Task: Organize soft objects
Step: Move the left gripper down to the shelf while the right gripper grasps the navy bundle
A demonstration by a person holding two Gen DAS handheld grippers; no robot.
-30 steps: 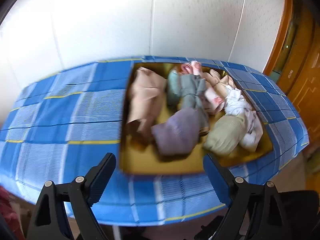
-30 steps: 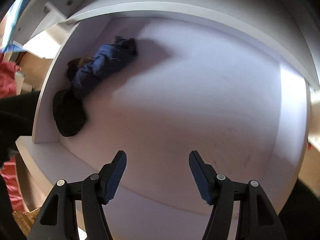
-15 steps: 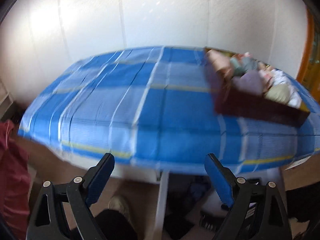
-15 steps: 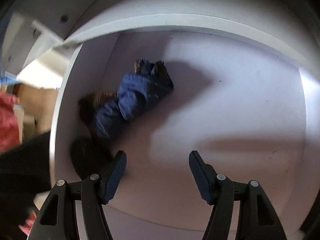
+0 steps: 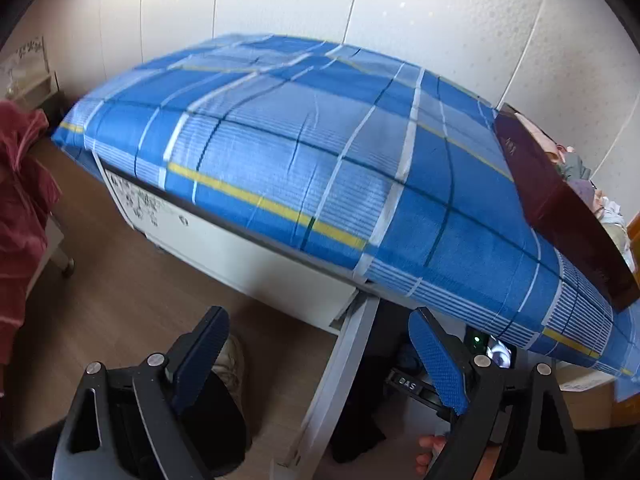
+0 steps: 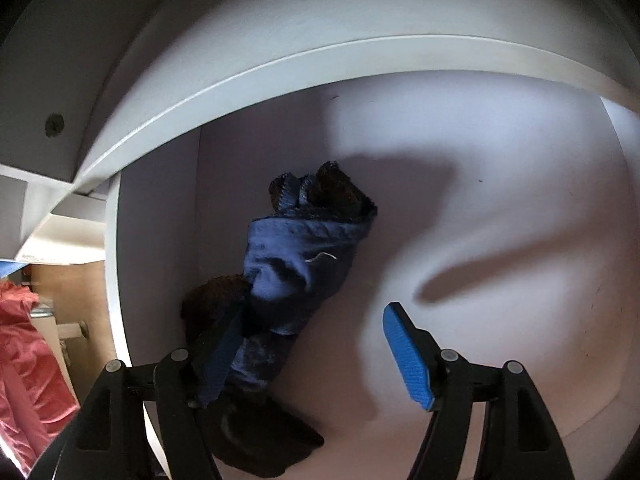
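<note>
While left tongs point(image 5: 318, 354) gape over floor—right tongs point(image 6: 308, 354), opening, empty, near navy bundle point(image 6: 298, 264).

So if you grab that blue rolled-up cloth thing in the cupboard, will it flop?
Probably yes. The blue cloth bundle is creased and bunched, so it looks soft and likely to sag. It seems loosely rolled, so it may unroll when lifted. It probably won't roll away.

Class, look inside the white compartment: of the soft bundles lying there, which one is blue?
The rolled blue bundle, lying in the middle with fuzzy brown ends. The bundle below it, nearest the camera, is plain black.
</note>
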